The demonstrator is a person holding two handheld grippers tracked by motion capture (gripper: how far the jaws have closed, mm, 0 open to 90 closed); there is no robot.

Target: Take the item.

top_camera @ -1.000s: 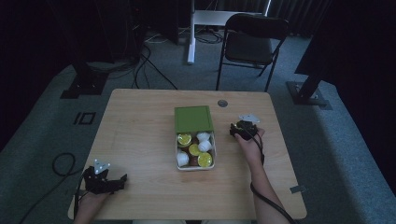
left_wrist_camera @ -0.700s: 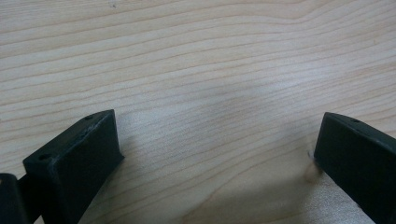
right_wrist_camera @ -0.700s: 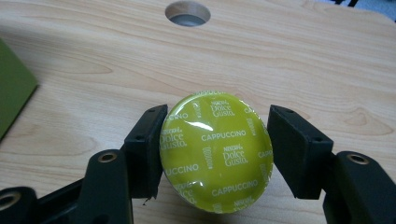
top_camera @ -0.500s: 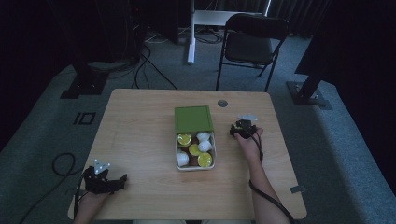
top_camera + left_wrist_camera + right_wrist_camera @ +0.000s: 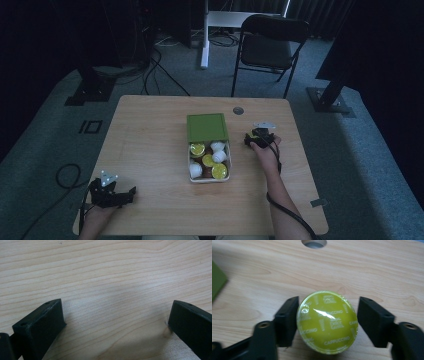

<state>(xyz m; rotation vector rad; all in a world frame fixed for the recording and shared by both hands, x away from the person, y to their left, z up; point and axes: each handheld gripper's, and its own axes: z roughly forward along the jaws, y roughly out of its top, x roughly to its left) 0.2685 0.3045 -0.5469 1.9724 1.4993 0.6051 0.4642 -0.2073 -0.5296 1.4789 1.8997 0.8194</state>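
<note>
In the high view, your right gripper rests on the table just beside the right wall of the white box, and a yellow-green spot shows at its tip; your left gripper lies well apart, at the near corner, with bare wood in front of it. The box holds more capsules, yellow-green and white, and its green lid lies flat, touching the far end of the box. In the left gripper view, the jaws stand spread wide over the wood and nothing is between them, so keep this hand quiet. In the right gripper view, the jaws have just been opening and the cappuccino capsule sits between them with its foil face toward the camera: the left jaw seems still at its rim, while the right jaw stands off with a clear gap, so nothing pinches it now. I judge that you are setting the capsule down here. Open a little more, so that both jaws are free, then draw the gripper straight back along its own line and do not sweep sideways, because the round capsule can roll. Ahead of the jaws there is a round hole in the table, and to their left an edge of the lid; both are apart from the capsule.
</note>
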